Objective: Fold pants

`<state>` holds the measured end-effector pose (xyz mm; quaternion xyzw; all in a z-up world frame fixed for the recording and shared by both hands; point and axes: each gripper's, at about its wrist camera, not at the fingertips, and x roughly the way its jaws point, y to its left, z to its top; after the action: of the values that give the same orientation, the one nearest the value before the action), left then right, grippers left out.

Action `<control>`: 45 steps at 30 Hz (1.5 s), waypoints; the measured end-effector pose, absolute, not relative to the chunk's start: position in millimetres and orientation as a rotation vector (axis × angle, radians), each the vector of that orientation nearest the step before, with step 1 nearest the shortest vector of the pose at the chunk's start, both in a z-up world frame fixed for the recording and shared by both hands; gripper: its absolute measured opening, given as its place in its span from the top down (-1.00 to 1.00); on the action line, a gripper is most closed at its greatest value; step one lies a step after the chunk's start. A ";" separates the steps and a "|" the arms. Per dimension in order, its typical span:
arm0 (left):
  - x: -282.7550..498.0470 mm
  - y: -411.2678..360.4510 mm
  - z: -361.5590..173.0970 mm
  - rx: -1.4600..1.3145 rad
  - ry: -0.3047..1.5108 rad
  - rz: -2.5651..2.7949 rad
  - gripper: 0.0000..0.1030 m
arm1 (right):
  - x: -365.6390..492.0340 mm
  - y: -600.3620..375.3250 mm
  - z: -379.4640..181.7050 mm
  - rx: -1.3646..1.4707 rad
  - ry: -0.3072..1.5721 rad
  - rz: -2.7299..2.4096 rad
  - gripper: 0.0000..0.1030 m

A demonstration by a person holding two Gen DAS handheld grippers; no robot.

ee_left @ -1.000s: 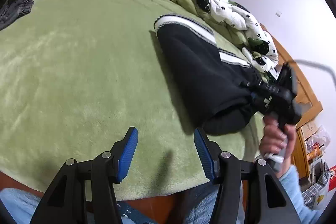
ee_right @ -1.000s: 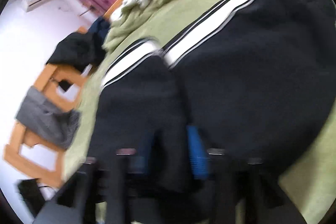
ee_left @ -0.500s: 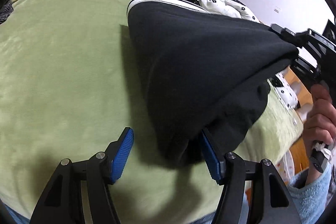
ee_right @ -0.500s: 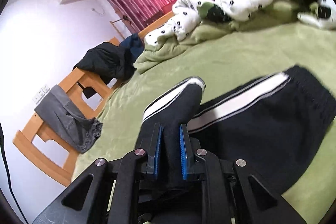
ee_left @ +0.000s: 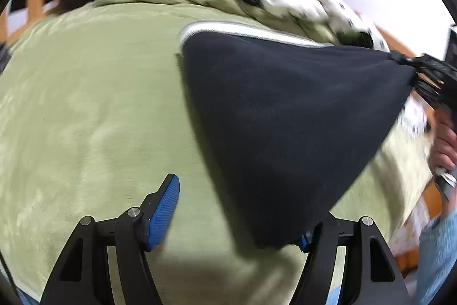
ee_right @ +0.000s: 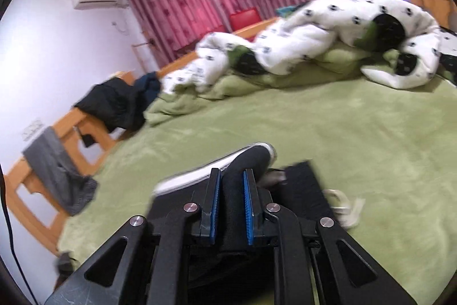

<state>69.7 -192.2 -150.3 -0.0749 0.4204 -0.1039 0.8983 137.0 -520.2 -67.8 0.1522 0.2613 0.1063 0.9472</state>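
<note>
Black pants (ee_left: 285,110) with a white side stripe are lifted off the green bed into a taut triangle. My right gripper (ee_right: 231,207) is shut on a fold of the pants (ee_right: 251,159); in the left wrist view the right gripper (ee_left: 425,76) holds the cloth's upper right corner. The lowest corner of the pants hangs over the right finger of my left gripper (ee_left: 234,222). Its jaws are opening, and that corner hangs just inside the right one without being pressed. The left pad (ee_left: 165,207) is bare, and the right pad is mostly hidden by cloth.
A green fleece blanket (ee_left: 85,105) covers the bed. A white spotted duvet (ee_right: 328,27) is heaped at the far side. Dark clothes (ee_right: 114,102) and a grey garment (ee_right: 54,165) hang on the wooden bed frame (ee_right: 22,207). A person's hand (ee_left: 445,139) holds the right gripper.
The right gripper has lifted its end of the pants off the bed, stretching the cloth into a hanging sheet. The left gripper has slid towards the hanging corner and its jaws have widened.
</note>
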 end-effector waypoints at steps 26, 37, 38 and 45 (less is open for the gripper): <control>75.3 -181.6 -150.8 -0.251 0.975 -0.424 -0.24 | 122.0 -520.0 -153.1 0.057 0.807 0.039 0.72; 174.3 -142.7 -150.9 -0.440 0.993 -0.421 -0.25 | 237.3 -540.0 -143.5 0.277 0.904 0.154 -0.43; 182.8 -141.4 -158.1 -0.466 1.004 -0.430 -0.25 | 252.2 -540.3 -156.0 0.311 0.965 0.199 -0.44; 211.4 -160.6 -190.6 -0.593 1.061 -0.559 0.07 | 272.6 -540.1 -171.9 0.331 1.070 0.282 -0.49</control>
<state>211.4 -160.6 -190.6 -0.2750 0.4919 -0.2592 0.7844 272.6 -540.1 -171.9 0.1565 0.5057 0.1334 0.8379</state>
